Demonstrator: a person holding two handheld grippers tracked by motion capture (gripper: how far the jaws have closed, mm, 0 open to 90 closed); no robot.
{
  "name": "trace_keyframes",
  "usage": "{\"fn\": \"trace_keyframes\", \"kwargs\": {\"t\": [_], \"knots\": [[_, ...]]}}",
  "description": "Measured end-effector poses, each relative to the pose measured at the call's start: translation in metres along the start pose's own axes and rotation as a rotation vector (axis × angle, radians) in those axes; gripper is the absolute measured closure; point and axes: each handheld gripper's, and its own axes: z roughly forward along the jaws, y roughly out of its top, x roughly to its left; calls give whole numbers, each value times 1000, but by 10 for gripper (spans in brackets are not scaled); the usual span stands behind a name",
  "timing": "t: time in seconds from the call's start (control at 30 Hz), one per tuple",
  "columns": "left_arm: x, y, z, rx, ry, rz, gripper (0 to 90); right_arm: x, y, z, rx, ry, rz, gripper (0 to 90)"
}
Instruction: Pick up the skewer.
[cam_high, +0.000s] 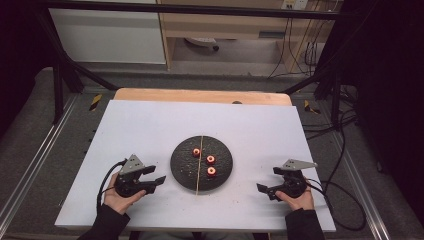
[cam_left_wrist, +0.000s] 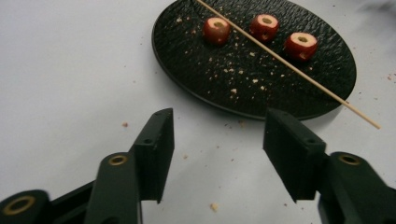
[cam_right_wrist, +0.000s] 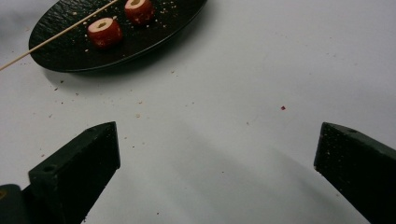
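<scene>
You hold the left claw (cam_high: 156, 176) and the right claw (cam_high: 266, 187) low over the white tabletop (cam_high: 145, 125), one on each side of the round black textured plate (cam_high: 182, 172), both wide open and empty. The thin wooden skewer (cam_left_wrist: 299, 71) lies across the plate among three red cored fruit pieces (cam_left_wrist: 216, 30), probably waiting to be threaded.

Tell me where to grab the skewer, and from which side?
Grip the skewer at its near end, which overhangs the plate rim above bare table, giving the jaws room under it. Probably come from the right gripper, jaws across the stick; the pieces lie farther up.
</scene>
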Motion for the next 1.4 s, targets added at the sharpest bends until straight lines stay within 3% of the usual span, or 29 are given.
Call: {"fn": "trace_keyframes", "kwargs": {"t": [0.3,0.7,1.1,1.4], "knots": [[-18,20,9,2,-41,16,669,1,0,0,2,-1,-3,12],[-44,40,38,43,-107,45,877,1,0,1,1,-2,-1,13],[-70,44,74,101,-161,69,896,1,0,1,5,-1,-3,13],[-76,43,84,141,-170,80,897,1,0,1,7,0,-5,13]]}}
